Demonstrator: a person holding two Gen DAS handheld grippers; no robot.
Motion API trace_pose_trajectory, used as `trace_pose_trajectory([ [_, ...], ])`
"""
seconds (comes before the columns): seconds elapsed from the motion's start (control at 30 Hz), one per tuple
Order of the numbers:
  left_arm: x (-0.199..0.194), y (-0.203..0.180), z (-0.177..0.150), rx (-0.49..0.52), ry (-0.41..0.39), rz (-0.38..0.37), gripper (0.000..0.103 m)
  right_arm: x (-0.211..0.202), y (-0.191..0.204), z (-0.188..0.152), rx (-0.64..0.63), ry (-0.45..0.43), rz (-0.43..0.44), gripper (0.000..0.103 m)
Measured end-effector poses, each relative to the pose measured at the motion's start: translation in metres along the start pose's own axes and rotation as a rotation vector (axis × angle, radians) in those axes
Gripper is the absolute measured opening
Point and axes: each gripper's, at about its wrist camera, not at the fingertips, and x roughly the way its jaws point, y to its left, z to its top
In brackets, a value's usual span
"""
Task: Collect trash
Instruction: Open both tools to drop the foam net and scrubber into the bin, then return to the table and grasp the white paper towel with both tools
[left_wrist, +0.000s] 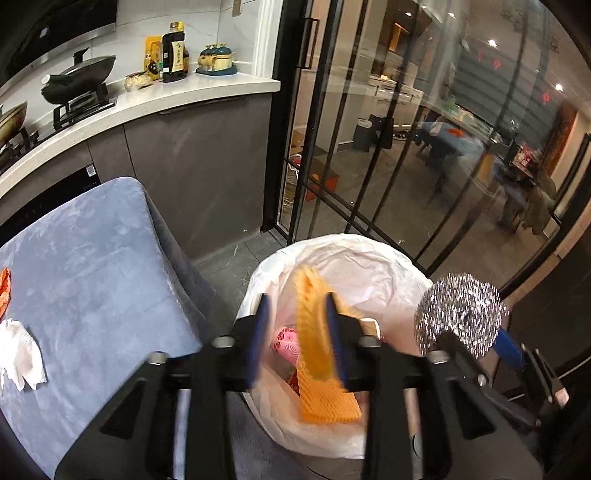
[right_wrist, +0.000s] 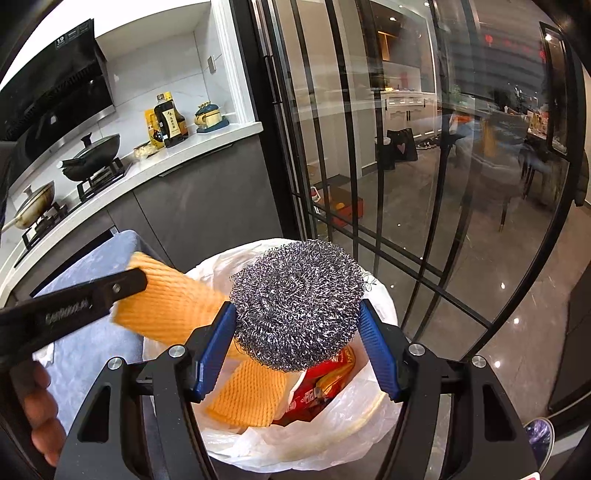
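Kitchen at night: white counter with black woks on a gas hob (left_wrist: 79, 99), dark sauce bottle (left_wrist: 173, 53), black-framed glass doors (left_wrist: 369, 147) reflecting a dining room. Blue-grey velvet-covered table (left_wrist: 92, 266) at left, round bin lined with white plastic bag (left_wrist: 369, 266) just beside its corner.

Left wrist view only: crumpled white tissue (left_wrist: 20, 350) and orange wrapper scrap (left_wrist: 4, 291) lying on the cloth near the left edge, the wrapper cut off by the frame. Pink patterned item (left_wrist: 286, 341) low in the bin.

Right wrist view only: red snack wrappers (right_wrist: 321, 387) in the bin, a second piece of yellow ribbed cloth (right_wrist: 247, 395) lying on them, bare fingers (right_wrist: 40, 417) at lower left.

Left gripper (left_wrist: 297, 325) over the bin mouth, blue pads parted; yellow ribbed dishcloth (left_wrist: 314, 332) motion-blurred, against the right pad only, grip uncertain. Right gripper (right_wrist: 297, 332) clamped on the round steel-wool scouring ball (right_wrist: 297, 306), above the bin, beside the left tool.

Open floor toward the glass doors; table corner close on the left. Bin base hidden behind the gripper bodies.
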Motion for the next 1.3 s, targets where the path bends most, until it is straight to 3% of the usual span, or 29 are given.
trace_pose_trajectory([
  [0.03,0.001,0.0,0.001,-0.001,-0.003,-0.001,0.06,0.001,0.001,0.0,-0.003,0.002,0.0,0.064],
  [0.1,0.004,0.001,0.004,0.0,-0.006,0.009,0.066,0.004,0.003,0.0,-0.009,0.005,0.0,0.064],
  [0.27,-0.001,0.008,0.006,-0.002,-0.023,0.039,0.066,0.012,0.008,0.002,-0.015,0.018,0.005,0.065],
  [0.5,-0.02,0.047,-0.001,-0.106,-0.038,0.072,0.067,0.04,0.025,0.004,-0.045,0.074,0.031,0.066],
  [0.7,-0.043,0.086,-0.014,-0.137,-0.065,0.151,0.072,0.056,0.048,0.005,-0.081,0.077,0.04,0.069],
  [0.97,-0.065,0.126,-0.034,-0.193,-0.069,0.192,0.072,0.035,0.056,0.011,-0.074,0.033,0.061,0.069],
  [1.13,-0.08,0.149,-0.047,-0.242,-0.08,0.212,0.081,0.016,0.064,0.016,-0.067,0.005,0.078,0.069],
  [1.3,-0.096,0.178,-0.06,-0.296,-0.079,0.25,0.085,-0.005,0.096,0.014,-0.112,-0.02,0.135,0.069],
])
